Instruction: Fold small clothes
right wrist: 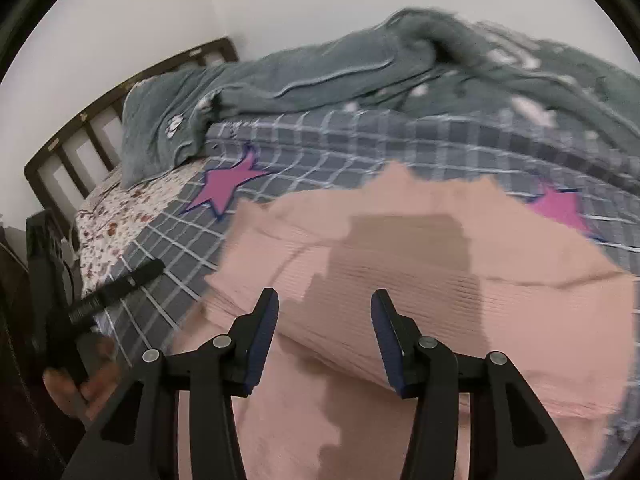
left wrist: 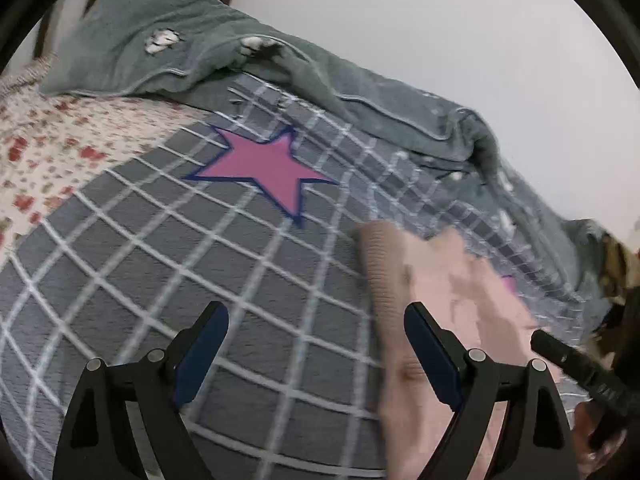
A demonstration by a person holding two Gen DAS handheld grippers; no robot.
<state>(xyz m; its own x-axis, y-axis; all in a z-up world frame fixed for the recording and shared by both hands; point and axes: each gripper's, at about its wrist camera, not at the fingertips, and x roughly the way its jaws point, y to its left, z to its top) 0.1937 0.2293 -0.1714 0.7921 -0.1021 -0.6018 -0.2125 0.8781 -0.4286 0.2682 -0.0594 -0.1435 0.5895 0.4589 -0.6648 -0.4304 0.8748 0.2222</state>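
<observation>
A pink ribbed garment (right wrist: 400,280) lies spread on a grey checked blanket (left wrist: 160,264), with a fold ridge across its middle. My right gripper (right wrist: 325,295) hovers just above it, its jaws apart and nothing between the pads. My left gripper (left wrist: 316,308) is open wide over bare blanket, and the garment's ribbed left edge (left wrist: 380,280) lies by its right finger. A black finger of the right gripper (left wrist: 560,356) shows over the garment at the right. The left gripper's finger (right wrist: 120,286), held by a hand (right wrist: 80,388), shows left of the garment.
A crumpled grey-green quilt (left wrist: 180,40) is heaped along the far side against a white wall. A floral sheet (left wrist: 44,152) lies at the left by a dark wooden headboard (right wrist: 80,140). Pink stars (left wrist: 260,168) mark the blanket.
</observation>
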